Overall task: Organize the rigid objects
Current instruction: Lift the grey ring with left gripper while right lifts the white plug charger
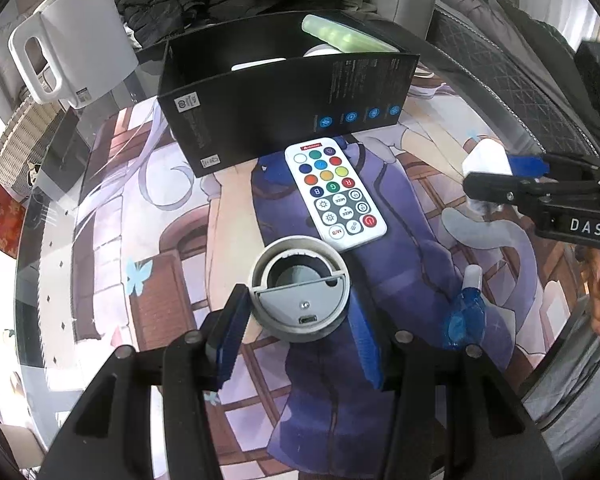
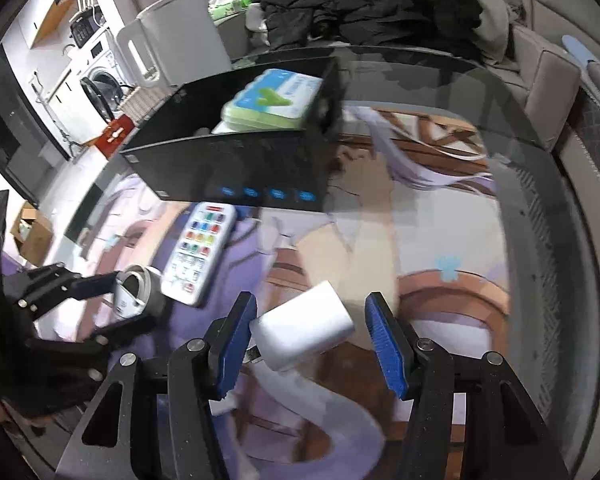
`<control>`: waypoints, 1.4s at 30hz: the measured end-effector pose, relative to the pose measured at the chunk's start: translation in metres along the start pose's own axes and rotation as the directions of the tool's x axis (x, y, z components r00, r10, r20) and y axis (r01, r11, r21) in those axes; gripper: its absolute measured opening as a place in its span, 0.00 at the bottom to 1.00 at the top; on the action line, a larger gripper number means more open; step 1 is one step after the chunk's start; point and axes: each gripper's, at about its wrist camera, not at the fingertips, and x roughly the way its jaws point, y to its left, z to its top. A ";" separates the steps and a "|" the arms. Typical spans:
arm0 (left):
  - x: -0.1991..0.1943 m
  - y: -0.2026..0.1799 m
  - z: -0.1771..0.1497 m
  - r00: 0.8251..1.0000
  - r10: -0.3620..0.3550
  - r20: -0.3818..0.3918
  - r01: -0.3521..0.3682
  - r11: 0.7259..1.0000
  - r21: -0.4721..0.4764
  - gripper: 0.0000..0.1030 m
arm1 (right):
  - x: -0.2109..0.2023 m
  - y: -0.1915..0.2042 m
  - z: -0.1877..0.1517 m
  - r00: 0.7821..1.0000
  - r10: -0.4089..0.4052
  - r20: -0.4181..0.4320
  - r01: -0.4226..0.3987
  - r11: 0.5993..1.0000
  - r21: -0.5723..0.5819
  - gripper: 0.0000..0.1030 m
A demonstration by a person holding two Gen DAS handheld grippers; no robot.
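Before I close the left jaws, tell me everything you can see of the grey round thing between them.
The grey round device is a short matte cylinder, plastic by its look, lying on the printed mat. Its top shows a dark hollow, a flat half-disc plate with a small screw, and a port on the near rim. It sits between the open left gripper jaws, beside the remote.

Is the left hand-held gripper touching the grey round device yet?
Cannot tell. In the left wrist view the grey round device sits between the open left hand-held gripper fingers; the left pad meets its edge with no plain gap.
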 end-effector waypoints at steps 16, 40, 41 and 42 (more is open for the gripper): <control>0.007 -0.001 0.007 1.000 0.003 0.008 -0.003 1.000 0.014 0.49 | 0.001 -0.015 -0.005 0.999 -0.034 0.014 0.034 0.999 -0.014 0.49; -0.009 0.004 0.005 0.999 -0.019 0.047 0.018 1.000 0.024 0.47 | 0.007 0.041 -0.012 0.999 0.032 -0.012 -0.034 0.987 -0.157 0.26; -0.011 0.003 0.006 0.998 -0.018 0.056 0.017 0.999 0.029 0.47 | 0.007 0.041 -0.012 0.999 0.037 -0.010 -0.038 0.986 -0.159 0.26; -0.013 0.003 0.007 0.998 -0.017 0.064 0.015 0.999 0.030 0.47 | 0.006 0.043 -0.012 0.999 0.044 -0.008 -0.044 0.985 -0.164 0.26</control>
